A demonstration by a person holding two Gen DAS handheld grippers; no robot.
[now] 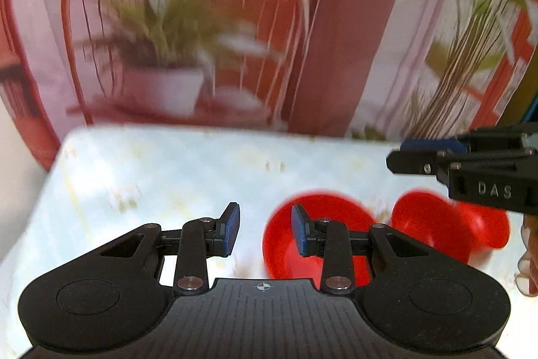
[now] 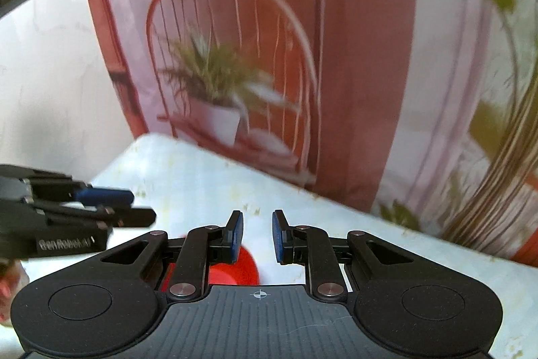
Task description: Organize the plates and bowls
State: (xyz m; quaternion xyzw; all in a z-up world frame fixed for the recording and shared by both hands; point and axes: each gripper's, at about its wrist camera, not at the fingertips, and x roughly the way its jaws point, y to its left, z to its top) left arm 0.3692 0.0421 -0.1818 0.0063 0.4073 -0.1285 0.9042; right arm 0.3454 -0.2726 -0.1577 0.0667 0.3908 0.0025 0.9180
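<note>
Left gripper [image 1: 265, 231]: pads apart, nothing held, above red bowl [image 1: 285, 244] on the surface [image 1: 151, 177]. Second red bowl [image 1: 433, 221] just beside it. Right gripper [image 2: 257, 236]: pads apart, empty. Risk judged: thin rim slipping from pads; grippers colliding, being near.

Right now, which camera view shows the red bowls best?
The left wrist view. It shows two red bowls on the table, only partly covered by the left gripper and right gripper. The right wrist view shows only a red patch behind its own fingers.
</note>
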